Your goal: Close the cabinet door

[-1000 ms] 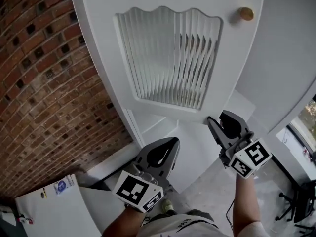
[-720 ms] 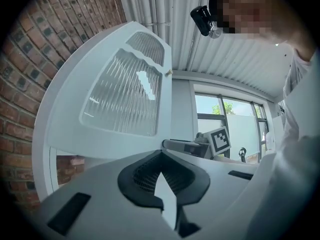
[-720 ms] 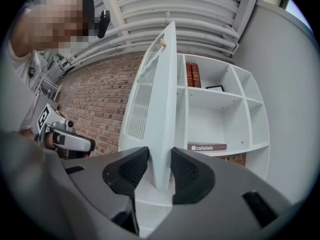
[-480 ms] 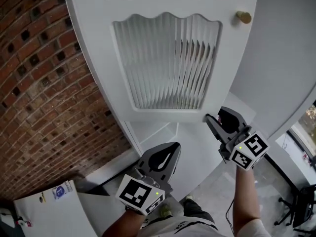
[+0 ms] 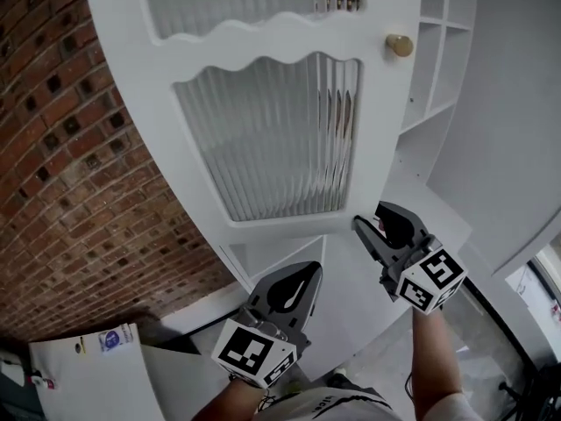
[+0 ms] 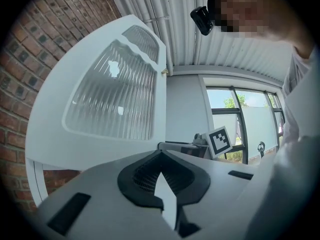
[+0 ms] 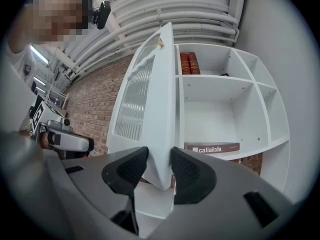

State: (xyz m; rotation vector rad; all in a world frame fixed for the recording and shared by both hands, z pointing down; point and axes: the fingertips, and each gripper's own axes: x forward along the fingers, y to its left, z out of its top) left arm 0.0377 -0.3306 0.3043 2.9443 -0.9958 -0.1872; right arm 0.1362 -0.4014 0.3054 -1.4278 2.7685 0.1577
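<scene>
The white cabinet door (image 5: 263,130) with ribbed glass panes and a brass knob (image 5: 400,46) stands open in front of the white shelves (image 5: 438,51). My right gripper (image 5: 372,219) is at the door's lower free corner. In the right gripper view the door (image 7: 150,99) edge stands between the two pads of that gripper (image 7: 160,159). Its jaws have just been opening and now sit loosely on either side. My left gripper (image 5: 308,272) hangs lower, below the door (image 6: 110,99) and apart from it, with its jaws (image 6: 161,154) shut on nothing.
A brick wall (image 5: 70,147) runs along the left behind the door. The cabinet (image 7: 215,114) holds red books (image 7: 189,63) on top and a flat book (image 7: 212,148) on a lower shelf. A white box (image 5: 88,375) sits on the floor at lower left.
In the head view the door's knob edge has shifted left, uncovering shelves beside it. Both grippers moved along with it, the right one staying at the lower corner.
</scene>
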